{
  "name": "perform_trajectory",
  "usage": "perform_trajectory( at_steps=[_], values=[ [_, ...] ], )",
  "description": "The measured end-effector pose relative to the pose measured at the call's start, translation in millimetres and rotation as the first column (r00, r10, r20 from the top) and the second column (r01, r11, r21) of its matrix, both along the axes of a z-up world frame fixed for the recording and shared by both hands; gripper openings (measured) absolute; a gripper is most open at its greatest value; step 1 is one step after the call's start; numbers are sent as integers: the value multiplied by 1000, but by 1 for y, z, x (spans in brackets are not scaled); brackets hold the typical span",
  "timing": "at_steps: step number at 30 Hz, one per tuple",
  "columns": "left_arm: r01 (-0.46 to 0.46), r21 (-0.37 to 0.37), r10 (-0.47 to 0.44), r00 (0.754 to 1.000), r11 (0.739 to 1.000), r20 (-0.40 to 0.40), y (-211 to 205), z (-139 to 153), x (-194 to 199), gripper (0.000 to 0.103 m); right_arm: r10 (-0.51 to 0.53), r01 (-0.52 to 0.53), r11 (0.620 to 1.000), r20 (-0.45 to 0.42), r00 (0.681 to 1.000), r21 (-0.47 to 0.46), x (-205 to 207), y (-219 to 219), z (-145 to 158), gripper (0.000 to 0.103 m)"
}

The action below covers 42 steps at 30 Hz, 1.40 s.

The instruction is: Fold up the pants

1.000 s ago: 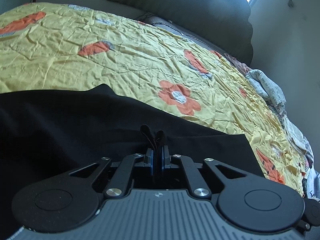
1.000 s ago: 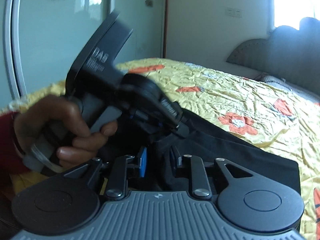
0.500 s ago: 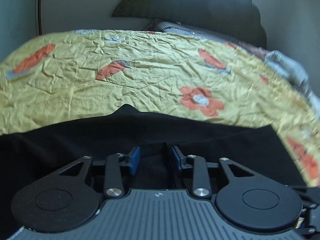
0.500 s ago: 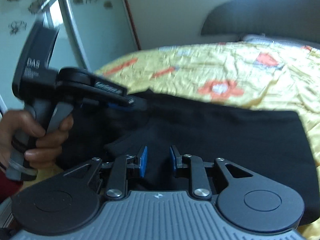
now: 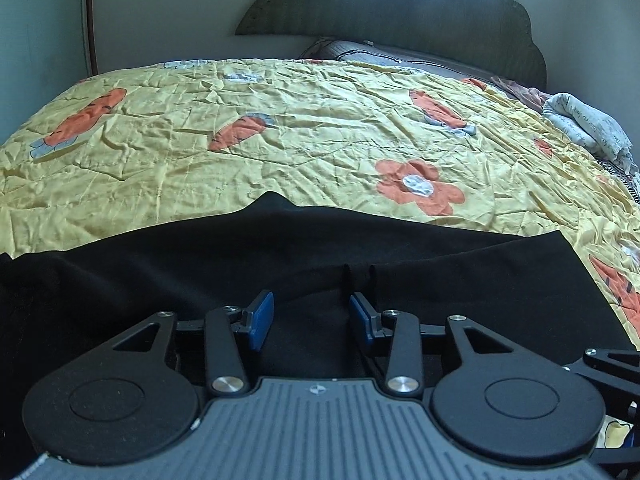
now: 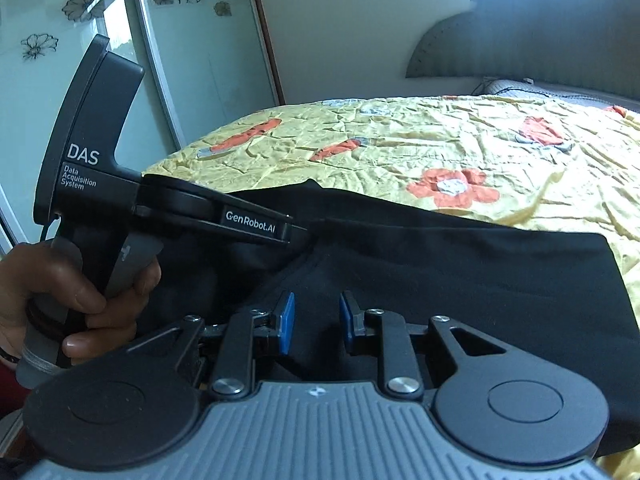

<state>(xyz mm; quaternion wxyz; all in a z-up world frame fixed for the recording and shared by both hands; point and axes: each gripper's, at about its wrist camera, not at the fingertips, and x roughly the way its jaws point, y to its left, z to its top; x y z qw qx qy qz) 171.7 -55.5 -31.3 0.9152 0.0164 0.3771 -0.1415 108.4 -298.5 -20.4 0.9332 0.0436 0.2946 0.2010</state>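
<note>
Black pants (image 5: 400, 264) lie folded across the yellow flowered bedspread (image 5: 320, 128), their right end (image 6: 560, 280) squared off. My left gripper (image 5: 311, 317) hovers low over the cloth. Its jaws are opening and its blue pads (image 5: 260, 316) press on nothing; a small pinched ridge of cloth stands just past the right pad. In the right wrist view a hand (image 6: 72, 300) holds that left gripper (image 6: 298, 232) above the pants' left part. My right gripper (image 6: 316, 322) is over the near edge of the pants, jaws a little apart, the dark cloth lying under the gap.
A dark padded headboard (image 5: 420, 4) and grey pillows (image 5: 384, 54) close the far end of the bed. A crumpled printed cloth (image 5: 588, 128) lies at the bed's right edge. Glass sliding doors with flower decals (image 6: 100, 60) stand left of the bed.
The left jaws went from shut on a pinch of black cloth to apart, letting it go. Both wrists rolled, and the views levelled out. The right jaws kept the same gap.
</note>
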Motion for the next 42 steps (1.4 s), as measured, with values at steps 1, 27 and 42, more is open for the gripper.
perform_trajectory(
  at_steps=[1,27,42],
  values=[
    [-2,-2,2,1000,1000,0,1,0,0,47,3,-3,1000,-6,1000,-17,-1,0,0,24],
    [-410,-107,421,899,906,117,171,51,-78,62,217,-196,969,138,966,-149,-12,90,26,24],
    [-445,-54,447,894,894,28,222,31,-101,62,466,-425,862,104,878,-276,-21,198,16,24]
  ],
)
